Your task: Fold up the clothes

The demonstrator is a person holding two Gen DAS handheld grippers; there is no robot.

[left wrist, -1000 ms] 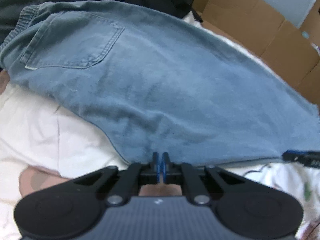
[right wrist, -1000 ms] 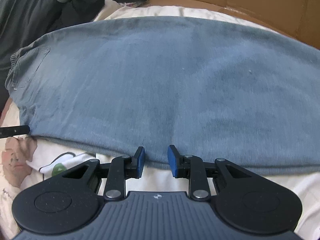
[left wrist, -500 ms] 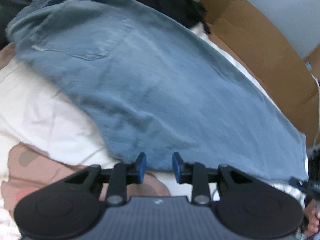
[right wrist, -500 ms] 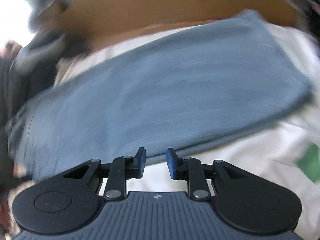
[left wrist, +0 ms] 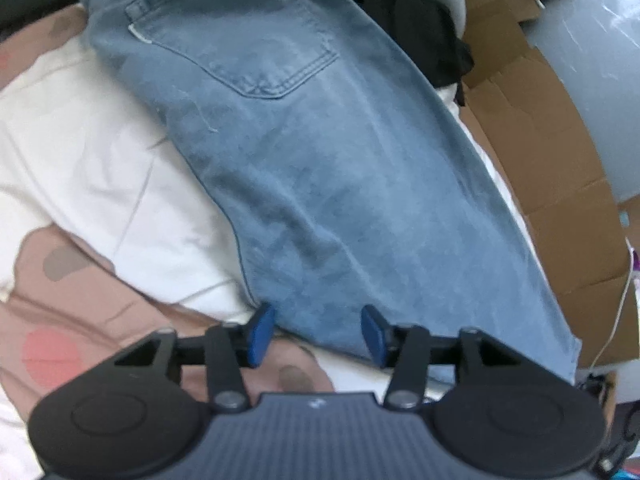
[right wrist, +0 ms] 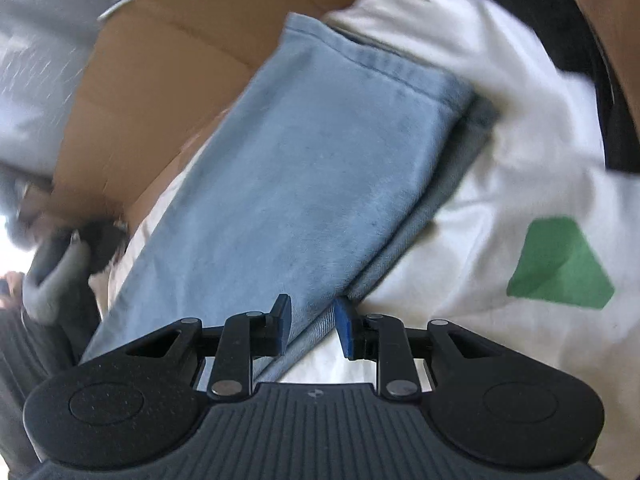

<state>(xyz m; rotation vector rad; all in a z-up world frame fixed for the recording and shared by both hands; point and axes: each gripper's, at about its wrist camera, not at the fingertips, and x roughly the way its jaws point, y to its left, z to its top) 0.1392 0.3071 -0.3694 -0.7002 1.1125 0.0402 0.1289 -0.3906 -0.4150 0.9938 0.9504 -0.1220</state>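
No words, numbers or brand names can be read in either view. The only sign is a small pale emblem, too tiny to decipher, on each hand-held gripper's ribbed body at 6 o'clock.

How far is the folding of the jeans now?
Done: the jeans lie folded lengthwise, leg on leg. In hand: nothing; the left gripper has just been opening its jaws at the edge, the right gripper is open near the hems. Left: the crosswise folds.

We see light blue jeans (left wrist: 320, 184) folded lengthwise, lying flat on white bedding, back pocket up, hems (right wrist: 384, 64) stacked together.
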